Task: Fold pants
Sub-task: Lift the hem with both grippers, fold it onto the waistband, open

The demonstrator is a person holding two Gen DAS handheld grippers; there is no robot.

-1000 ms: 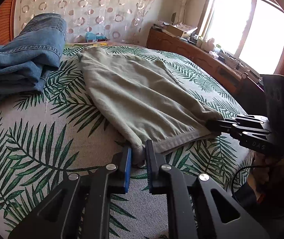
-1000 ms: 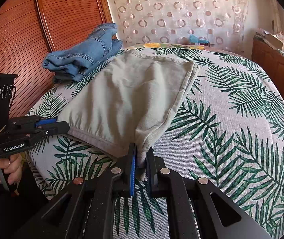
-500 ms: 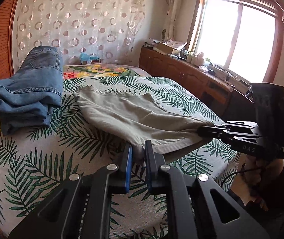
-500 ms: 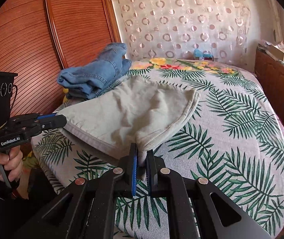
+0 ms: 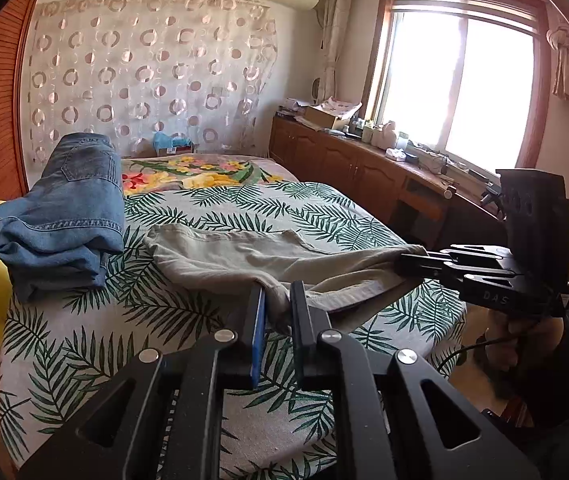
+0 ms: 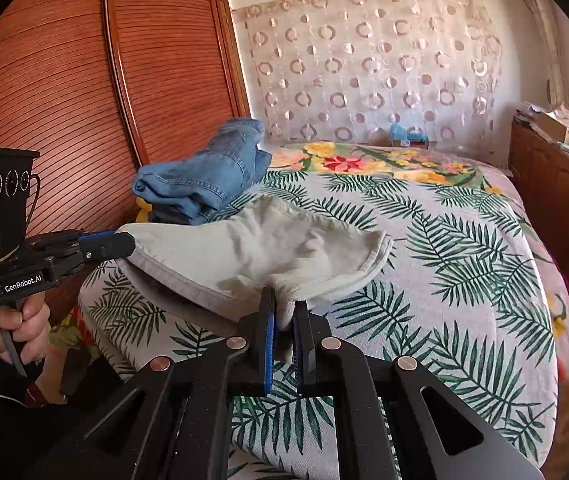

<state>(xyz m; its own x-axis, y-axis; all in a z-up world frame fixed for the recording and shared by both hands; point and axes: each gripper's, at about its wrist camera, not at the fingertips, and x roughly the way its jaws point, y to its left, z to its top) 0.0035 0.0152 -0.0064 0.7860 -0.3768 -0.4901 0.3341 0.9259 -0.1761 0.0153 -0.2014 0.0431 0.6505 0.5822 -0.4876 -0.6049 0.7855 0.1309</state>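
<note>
- Both tongs have risen since the earlier frames, and the near edge of the grey-green pants (image 5: 244, 256), which lay flat then, now hangs lifted clear of the bedspread (image 5: 96, 344).
- Left gripper (image 5: 277, 312): jaws closed tight on one corner of that lifted edge, cloth bunched between the blue pad and the black one.
- Right gripper (image 6: 283, 312): likewise clamped on the other corner, a fold of fabric pinched between its pads.
- Holding the two corners apart keeps the edge taut between them; my guess is that this readies it to be carried over the far half, which rests on the bed, to make a fold.
- Each tool shows in the other's view, held in a hand (image 6: 16, 320) at the bed's near side.
- Writing: "GenRobot.AI" reads on the left tool's body in the right view; "DAS" on the right tool's side in the left view.
- Farther off, folded blue jeans (image 5: 60, 216) sit apart by the wooden wardrobe (image 6: 64, 100).
</note>
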